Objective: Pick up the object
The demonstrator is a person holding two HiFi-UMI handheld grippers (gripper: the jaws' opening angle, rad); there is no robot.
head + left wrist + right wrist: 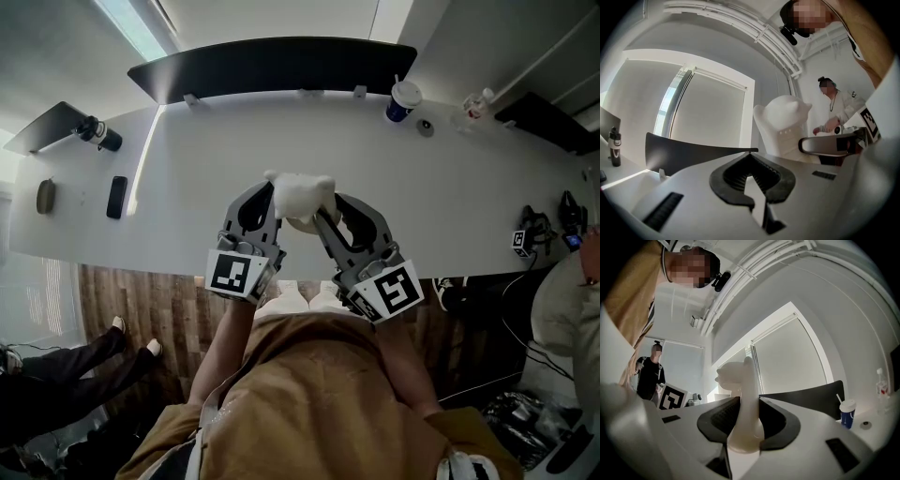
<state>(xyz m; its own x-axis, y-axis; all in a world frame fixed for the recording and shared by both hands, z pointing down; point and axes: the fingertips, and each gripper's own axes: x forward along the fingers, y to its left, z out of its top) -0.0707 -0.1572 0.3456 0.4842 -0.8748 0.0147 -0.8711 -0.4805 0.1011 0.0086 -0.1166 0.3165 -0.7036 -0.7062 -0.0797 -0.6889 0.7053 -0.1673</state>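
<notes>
- The object (300,195) looks lifted off the table (450,206), above its near edge, so the pickup seems done.
- Right gripper (749,401): jaws clamped on the object's thin lower part.
- Left gripper (752,157): jaws together and empty, tip just beside the object.
- Next, I'd say: steady it above the table, because that narrow grip could let it swing.

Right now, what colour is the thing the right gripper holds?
The object is plain creamy white, clearest in the right gripper view.

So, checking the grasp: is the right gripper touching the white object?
Touching. In its own view the right gripper clamps the white object between both pads.
</notes>
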